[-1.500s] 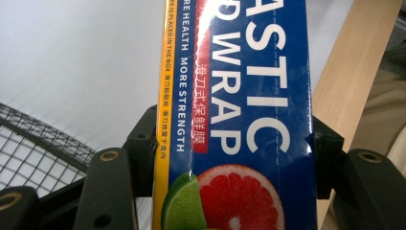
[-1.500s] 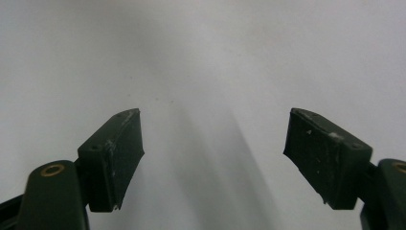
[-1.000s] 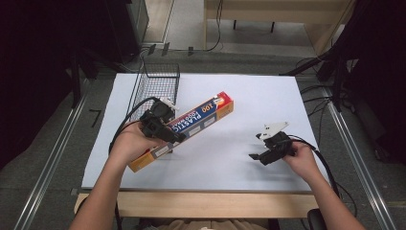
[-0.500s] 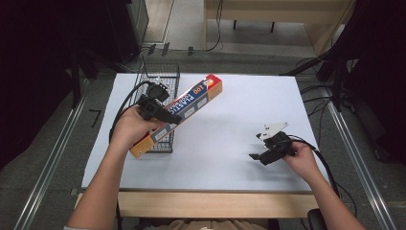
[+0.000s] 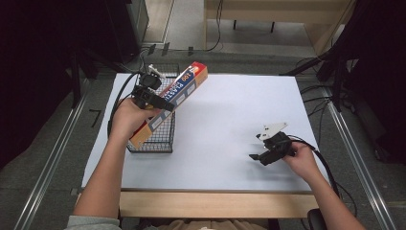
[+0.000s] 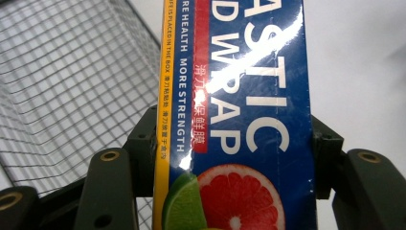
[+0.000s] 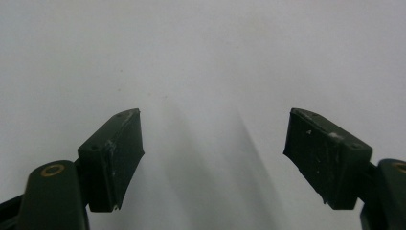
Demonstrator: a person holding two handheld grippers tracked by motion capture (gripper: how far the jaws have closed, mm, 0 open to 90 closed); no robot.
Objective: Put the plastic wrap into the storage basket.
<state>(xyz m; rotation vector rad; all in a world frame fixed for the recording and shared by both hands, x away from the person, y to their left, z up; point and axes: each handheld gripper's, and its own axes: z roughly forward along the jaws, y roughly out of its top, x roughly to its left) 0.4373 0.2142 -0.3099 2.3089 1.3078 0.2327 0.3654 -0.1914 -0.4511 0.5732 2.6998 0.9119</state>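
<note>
A long blue, red and yellow plastic wrap box [image 5: 173, 99] hangs tilted over the black wire basket [image 5: 163, 141] at the table's left, its far end raised. My left gripper [image 5: 160, 101] is shut on the box near its middle. In the left gripper view the box [image 6: 239, 120] runs up between both jaws, which press its two sides, and the basket's mesh [image 6: 62, 86] lies behind at left. My right gripper [image 5: 256, 157] rests low over the white table at the right, open. The right gripper view has its jaws apart [image 7: 213, 158] over bare white surface.
The white table top [image 5: 230, 120] stretches between the basket and the right hand. Black cables trail from both grippers. Dark equipment and stands surround the table's left, far and right sides. A wooden edge [image 5: 210, 203] runs along the near side.
My left hand has carried the box leftward and away from me, from the table's middle to above the basket. The right hand and gripper have stayed put.
</note>
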